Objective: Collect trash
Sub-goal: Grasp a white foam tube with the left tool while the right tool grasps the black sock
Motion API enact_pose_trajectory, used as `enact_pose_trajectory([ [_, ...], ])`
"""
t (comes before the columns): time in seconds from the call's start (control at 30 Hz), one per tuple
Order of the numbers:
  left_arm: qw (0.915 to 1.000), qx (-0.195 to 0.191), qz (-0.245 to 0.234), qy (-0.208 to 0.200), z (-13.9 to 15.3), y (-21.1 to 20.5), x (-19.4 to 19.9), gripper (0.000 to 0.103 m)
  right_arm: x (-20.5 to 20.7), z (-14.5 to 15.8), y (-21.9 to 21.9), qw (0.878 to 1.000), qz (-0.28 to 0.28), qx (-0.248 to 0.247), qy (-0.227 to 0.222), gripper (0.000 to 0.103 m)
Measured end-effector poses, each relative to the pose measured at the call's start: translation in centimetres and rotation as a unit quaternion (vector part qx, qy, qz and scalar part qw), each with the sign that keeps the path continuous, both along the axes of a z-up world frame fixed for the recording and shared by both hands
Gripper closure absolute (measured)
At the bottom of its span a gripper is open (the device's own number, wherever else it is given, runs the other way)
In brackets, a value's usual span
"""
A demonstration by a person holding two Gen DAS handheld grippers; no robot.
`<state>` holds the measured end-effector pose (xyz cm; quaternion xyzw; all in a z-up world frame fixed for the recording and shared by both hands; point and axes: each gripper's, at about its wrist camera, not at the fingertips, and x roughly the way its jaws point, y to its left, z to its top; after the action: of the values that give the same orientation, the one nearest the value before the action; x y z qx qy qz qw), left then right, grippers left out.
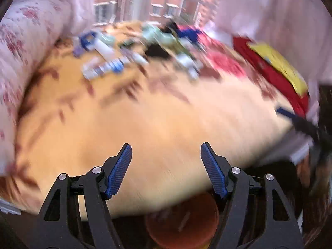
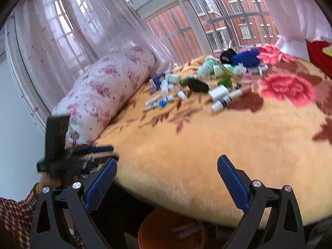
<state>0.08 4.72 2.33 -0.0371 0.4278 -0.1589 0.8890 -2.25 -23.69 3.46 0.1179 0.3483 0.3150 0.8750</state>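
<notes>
Our left tool and right tool are both open and hold nothing. The trash lies mid-frame on the bed, too blurry to name. The orange bin is half hidden at the bottom.

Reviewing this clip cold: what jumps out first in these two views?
The eye goes first to the heap of small bottles, tubes and packets at the far side of the yellow floral blanket, next to the pink flowered pillow. Nearer, both the left gripper and right gripper stand open and hold nothing, with an orange bin below the bed edge.
</notes>
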Motion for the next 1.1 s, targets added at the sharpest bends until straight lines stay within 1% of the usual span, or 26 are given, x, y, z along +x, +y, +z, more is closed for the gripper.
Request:
enact_pose_trajectory([
  [0.07,0.9996,-0.003,0.026,-0.012,1.3,1.4,3.1,0.035,0.7,0.2,0.3,1.000,0.004,0.003,-0.010,0.007],
  [0.13,0.9982,-0.003,0.058,-0.018,2.2,2.8,7.1,0.035,1.2,0.4,0.8,1.000,0.009,-0.002,-0.023,0.007],
  [0.27,0.9933,-0.010,0.115,-0.012,2.7,4.6,14.8,0.035,2.2,-0.1,1.8,0.999,0.016,-0.016,-0.042,0.006],
  [0.33,0.9913,-0.008,0.131,-0.006,2.1,5.2,18.7,0.035,2.7,-0.6,1.9,0.999,0.020,-0.018,-0.042,0.006],
  [0.4,0.9896,0.000,0.144,-0.005,1.4,5.3,21.5,0.035,3.2,-1.3,1.7,0.999,0.020,-0.021,-0.040,0.006],
  [0.47,0.9883,0.009,0.152,0.001,0.4,5.3,24.0,0.035,3.8,-1.9,1.4,0.999,0.018,-0.025,-0.036,0.006],
  [0.53,0.9864,0.002,0.164,0.013,-0.8,5.4,26.1,0.035,4.3,-2.6,0.8,0.999,0.013,-0.024,-0.028,0.006],
  [0.57,0.9850,-0.002,0.171,0.024,-1.5,5.6,27.3,0.035,4.5,-2.8,0.6,0.999,0.012,-0.022,-0.024,0.006],
  [0.63,0.9806,0.003,0.193,0.036,-2.7,6.0,29.1,0.035,4.9,-3.1,0.1,1.000,0.007,-0.017,-0.018,0.006],
  [0.7,0.9775,0.014,0.205,0.046,-3.7,6.3,30.4,0.037,5.1,-3.3,-0.4,1.000,0.004,-0.008,-0.013,0.006],
  [0.73,0.9768,0.017,0.208,0.047,-4.1,6.4,30.9,0.048,5.2,-3.3,-0.6,1.000,0.004,-0.006,-0.012,0.006],
  [0.77,0.9776,0.019,0.204,0.048,-4.4,6.5,31.2,0.064,5.2,-3.3,-0.6,1.000,0.003,-0.006,-0.014,0.006],
  [0.8,0.9788,0.016,0.199,0.043,-4.6,6.5,31.4,0.067,5.1,-3.3,-0.6,1.000,0.003,-0.009,-0.018,0.006],
  [0.87,0.9792,0.026,0.199,0.026,-4.2,6.3,30.8,0.072,5.0,-3.1,-0.4,0.999,0.002,-0.019,-0.029,0.006],
  [0.9,0.9810,0.024,0.192,0.015,-3.9,6.0,30.2,0.073,5.1,-2.9,-0.2,0.999,0.003,-0.028,-0.033,0.006],
  [1.0,0.9851,0.031,0.168,-0.024,-2.3,5.0,27.7,0.074,5.9,-2.1,0.7,0.997,0.010,-0.059,-0.043,0.006],
  [1.03,0.9865,0.029,0.156,-0.037,-1.6,4.5,26.4,0.074,6.6,-1.6,1.2,0.996,0.013,-0.078,-0.049,0.006],
  [1.1,0.9890,0.020,0.138,-0.051,-0.6,3.9,24.0,0.074,8.3,-0.8,2.2,0.993,0.018,-0.104,-0.061,0.006],
])
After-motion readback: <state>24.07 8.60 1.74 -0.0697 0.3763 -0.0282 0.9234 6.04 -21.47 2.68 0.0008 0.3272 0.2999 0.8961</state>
